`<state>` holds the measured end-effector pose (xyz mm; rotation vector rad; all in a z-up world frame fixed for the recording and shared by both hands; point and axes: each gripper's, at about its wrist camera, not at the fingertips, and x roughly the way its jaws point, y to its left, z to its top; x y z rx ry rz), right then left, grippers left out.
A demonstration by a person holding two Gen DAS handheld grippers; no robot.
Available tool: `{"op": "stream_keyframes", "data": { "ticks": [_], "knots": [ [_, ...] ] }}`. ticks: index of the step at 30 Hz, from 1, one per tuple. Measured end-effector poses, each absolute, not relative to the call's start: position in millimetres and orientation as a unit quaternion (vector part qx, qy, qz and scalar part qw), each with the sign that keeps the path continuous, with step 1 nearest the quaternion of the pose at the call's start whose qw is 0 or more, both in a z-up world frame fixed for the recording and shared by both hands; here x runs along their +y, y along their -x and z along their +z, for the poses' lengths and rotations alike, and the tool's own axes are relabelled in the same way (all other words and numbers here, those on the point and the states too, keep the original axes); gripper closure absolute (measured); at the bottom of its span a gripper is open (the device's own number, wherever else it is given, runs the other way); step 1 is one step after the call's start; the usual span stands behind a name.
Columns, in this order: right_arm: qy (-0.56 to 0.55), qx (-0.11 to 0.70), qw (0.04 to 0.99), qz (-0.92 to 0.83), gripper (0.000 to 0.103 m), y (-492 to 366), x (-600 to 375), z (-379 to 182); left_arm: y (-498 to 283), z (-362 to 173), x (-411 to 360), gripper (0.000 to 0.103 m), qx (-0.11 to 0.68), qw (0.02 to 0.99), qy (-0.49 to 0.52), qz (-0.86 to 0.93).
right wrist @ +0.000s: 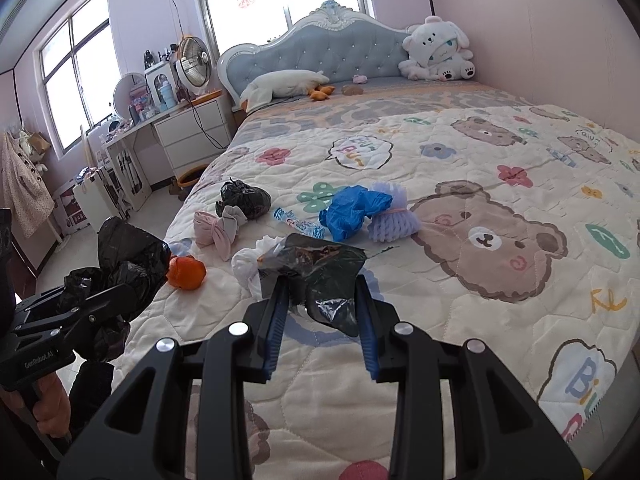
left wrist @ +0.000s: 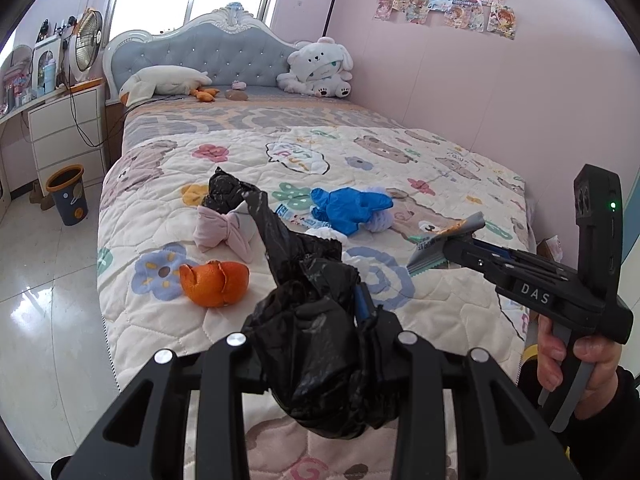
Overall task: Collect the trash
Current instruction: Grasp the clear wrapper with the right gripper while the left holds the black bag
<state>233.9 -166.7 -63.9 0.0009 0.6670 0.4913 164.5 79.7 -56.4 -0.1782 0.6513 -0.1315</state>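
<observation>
My left gripper (left wrist: 320, 320) is shut on a crumpled black trash bag (left wrist: 316, 340) and holds it above the foot of the bed; it also shows in the right wrist view (right wrist: 124, 264). My right gripper (right wrist: 322, 296) is shut on a silvery snack wrapper (right wrist: 316, 264), seen in the left wrist view (left wrist: 440, 244) over the quilt's right side. On the quilt lie an orange peel (left wrist: 214, 282), a blue glove (left wrist: 348, 208), a second black bag (left wrist: 226, 192), a blue-white wrapper (right wrist: 298, 222), a white tissue (right wrist: 248, 262) and a purple foam net (right wrist: 392, 220).
A pink bow (left wrist: 224, 232) lies beside the peel. Plush toys (left wrist: 316, 66) sit at the headboard. A blue waste bin (left wrist: 68, 194) stands on the tiled floor left of the bed, by white drawers (left wrist: 66, 132). A pink wall (left wrist: 500, 92) runs along the right.
</observation>
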Motion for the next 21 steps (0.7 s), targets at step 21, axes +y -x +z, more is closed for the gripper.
{"op": "stream_keyframes", "data": {
  "ticks": [21],
  "knots": [
    [-0.008, 0.285, 0.935, 0.213, 0.072, -179, -201, -28, -126, -20, 55, 0.071, 0.279, 0.953, 0.075, -0.091]
  ]
}}
